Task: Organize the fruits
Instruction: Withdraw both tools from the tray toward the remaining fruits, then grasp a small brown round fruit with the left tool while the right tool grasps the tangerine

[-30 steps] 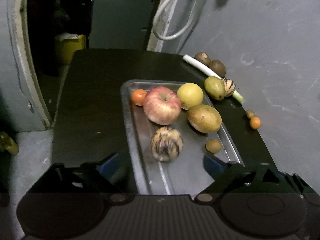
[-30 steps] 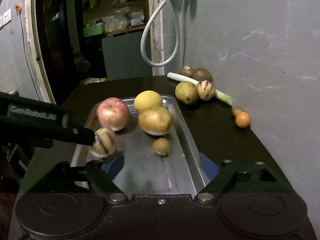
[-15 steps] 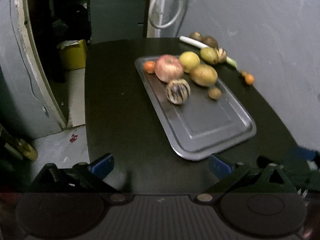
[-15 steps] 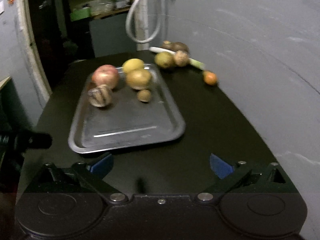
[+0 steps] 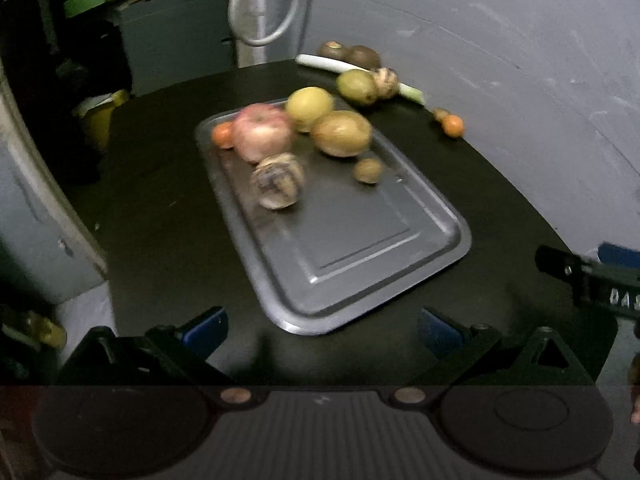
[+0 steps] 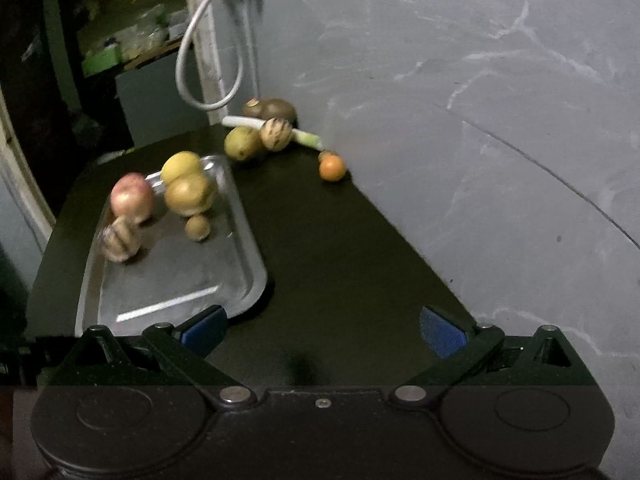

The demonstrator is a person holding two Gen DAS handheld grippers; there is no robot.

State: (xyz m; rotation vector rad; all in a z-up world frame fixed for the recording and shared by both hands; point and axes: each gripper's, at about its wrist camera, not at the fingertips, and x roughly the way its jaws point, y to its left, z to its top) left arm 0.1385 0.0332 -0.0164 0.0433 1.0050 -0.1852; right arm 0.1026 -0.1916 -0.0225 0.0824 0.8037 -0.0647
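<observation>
grey wall (image 6: pixel 460 80), black table (image 6: pixel 340 260), dim light

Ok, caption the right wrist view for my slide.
Open right gripper held back over the black table, facing a metal tray of fruit; a small orange lies beside the wall.

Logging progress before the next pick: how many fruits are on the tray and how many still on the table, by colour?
On the tray:
Red apple: 1
Yellow: 1
Tan-brown: 2
Orange: 1
Striped: 1

On the table:
Dark brown: 2
Green-yellow: 1
Striped: 1
Orange: 2

Total: 12
</observation>
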